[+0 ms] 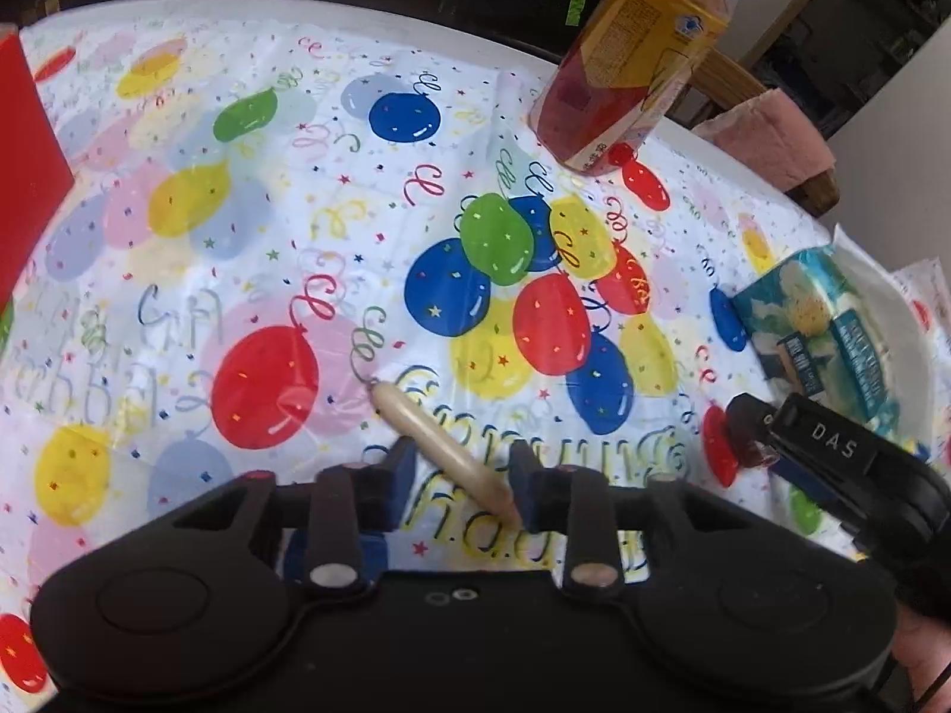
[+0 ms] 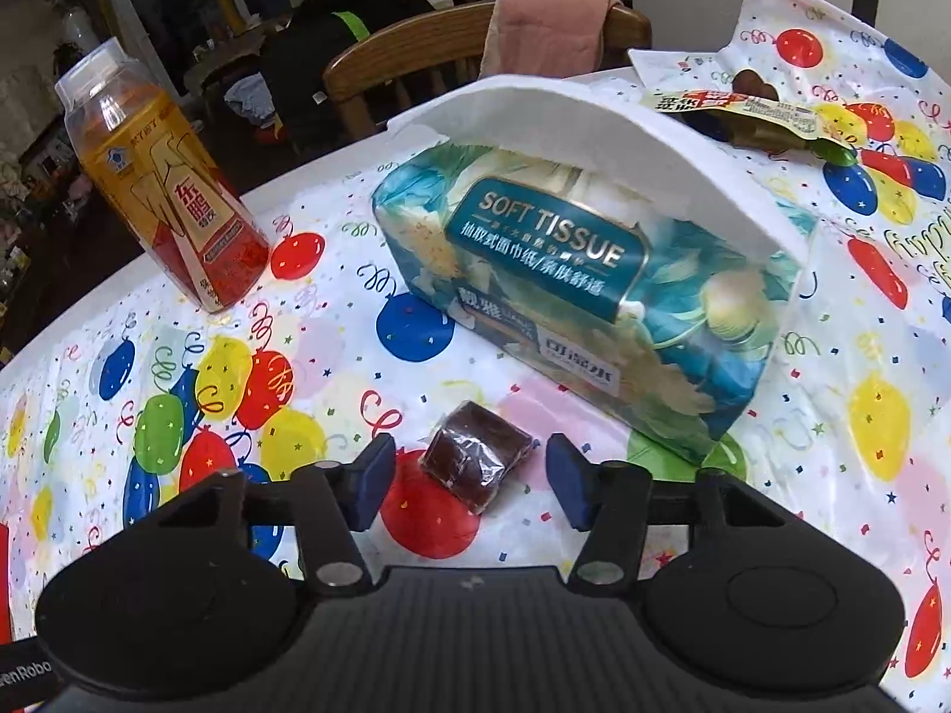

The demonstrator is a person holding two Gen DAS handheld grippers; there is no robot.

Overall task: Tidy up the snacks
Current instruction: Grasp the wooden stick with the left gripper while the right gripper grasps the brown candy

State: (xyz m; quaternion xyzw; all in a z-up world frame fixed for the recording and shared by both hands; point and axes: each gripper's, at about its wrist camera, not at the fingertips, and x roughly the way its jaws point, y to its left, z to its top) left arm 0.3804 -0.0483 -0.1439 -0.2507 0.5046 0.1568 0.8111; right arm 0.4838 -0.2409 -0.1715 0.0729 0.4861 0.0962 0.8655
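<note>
Hovering low over the table (image 2: 333,356), my right gripper (image 2: 469,487) has its blue pads spread wide apart with nothing clamped, and a small dark snack in clear wrap (image 2: 475,463) lies on the balloon-print cloth between them, nearer the left pad but touching neither as far as I can tell. Just beyond it sits a teal soft-tissue pack (image 2: 594,309), tilted against a white foam tray (image 2: 594,119); farther right a snack packet with a green corner (image 2: 767,113) rests on a raised fold of the cloth. An orange-and-red drink bottle (image 2: 166,190) stands upright well to the left, and a wooden chair (image 2: 404,59) with a pink cloth (image 2: 547,30) draped over it is behind the table. My left gripper (image 1: 463,481) is likewise open, its pads apart, with a pale sausage-shaped snack stick (image 1: 440,445) lying slantwise between them, its near end close against the right pad and its far end reaching past the fingertips onto the cloth. In the left view my right gripper (image 1: 755,434) shows at the edge, beside the tissue pack (image 1: 820,321).
</note>
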